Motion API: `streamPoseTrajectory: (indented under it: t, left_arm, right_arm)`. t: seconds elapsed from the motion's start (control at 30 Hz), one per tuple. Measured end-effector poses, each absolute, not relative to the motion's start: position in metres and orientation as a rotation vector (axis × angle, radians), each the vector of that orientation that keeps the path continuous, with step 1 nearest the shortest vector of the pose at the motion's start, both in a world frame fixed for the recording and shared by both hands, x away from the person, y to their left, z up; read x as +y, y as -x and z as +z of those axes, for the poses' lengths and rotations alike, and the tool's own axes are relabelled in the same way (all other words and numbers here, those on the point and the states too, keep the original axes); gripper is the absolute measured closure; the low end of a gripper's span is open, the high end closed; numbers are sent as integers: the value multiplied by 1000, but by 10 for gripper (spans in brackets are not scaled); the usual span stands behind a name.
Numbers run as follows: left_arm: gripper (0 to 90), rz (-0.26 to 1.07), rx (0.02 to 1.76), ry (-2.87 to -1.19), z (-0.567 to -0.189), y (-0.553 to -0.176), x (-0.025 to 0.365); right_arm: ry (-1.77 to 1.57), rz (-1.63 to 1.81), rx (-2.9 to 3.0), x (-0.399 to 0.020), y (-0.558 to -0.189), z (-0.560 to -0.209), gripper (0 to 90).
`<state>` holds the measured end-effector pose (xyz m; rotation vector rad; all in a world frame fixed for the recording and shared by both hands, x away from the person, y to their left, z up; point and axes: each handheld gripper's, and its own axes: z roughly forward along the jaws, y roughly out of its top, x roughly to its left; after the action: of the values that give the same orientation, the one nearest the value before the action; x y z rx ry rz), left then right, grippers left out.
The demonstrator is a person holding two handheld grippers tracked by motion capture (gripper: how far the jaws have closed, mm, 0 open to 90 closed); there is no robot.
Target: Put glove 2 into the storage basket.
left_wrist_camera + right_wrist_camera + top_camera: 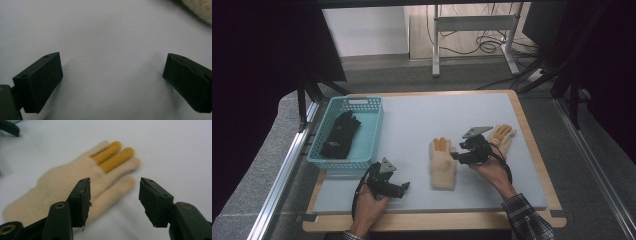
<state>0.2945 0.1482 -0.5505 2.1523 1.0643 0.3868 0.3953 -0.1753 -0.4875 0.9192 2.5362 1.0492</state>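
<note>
Cream knitted glove with two mustard-yellow fingers [442,164] is the thing being reached for, lying flat on the pale grey table mat [422,125] between the two grippers. Furthest to the left of them, a turquoise perforated plastic basket [371,137] is seen, with a black fabric glove [341,135] laid inside it. Next comes the left gripper [398,188], held low over bare mat, its jaws spread wide and nothing between them; in the left gripper view the mat lies under the jaws and a fuzzy cream edge [200,10] is glimpsed ahead and to the upper right, well apart from the pads. The cream glove lies just to the left of the right gripper [457,156], whose jaws are parted widely and empty. In the right gripper view the glove's thumb and palm [75,177] are seen directly ahead and below, the left jaw over the palm, the right jaw over bare mat. A second cream knitted glove [503,135] lies behind the right gripper.

The glove is judged light, soft and limp, likely to fold and droop when lifted and unlikely to slip from the pads. A pinch on a raised bunch of palm fabric or on the cuff would probably be surest, since a single fingertip may stretch away.
</note>
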Motion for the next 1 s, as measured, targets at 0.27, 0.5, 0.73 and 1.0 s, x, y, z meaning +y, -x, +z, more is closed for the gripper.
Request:
streamPoseTrajectory:
  t: [0.27, 0.5, 0.73, 1.0]
  left_arm:
    - [29, 386, 1064, -2153, -550, -295, 148]
    - [29, 386, 1065, -2153, -550, -294, 148]
    - [29, 386, 1065, -2152, -550, -295, 148]
    - [29, 386, 1065, -2152, -551, -295, 148]
  right_arm:
    - [-1043, 1024, 2442, -213, -404, -479, 492]
    - [-1154, 959, 2335, -250, -410, -472, 559]
    - [-1261, 945, 2233, -283, -416, -472, 503]
    - [-1300, 907, 2209, -286, -423, -490, 370]
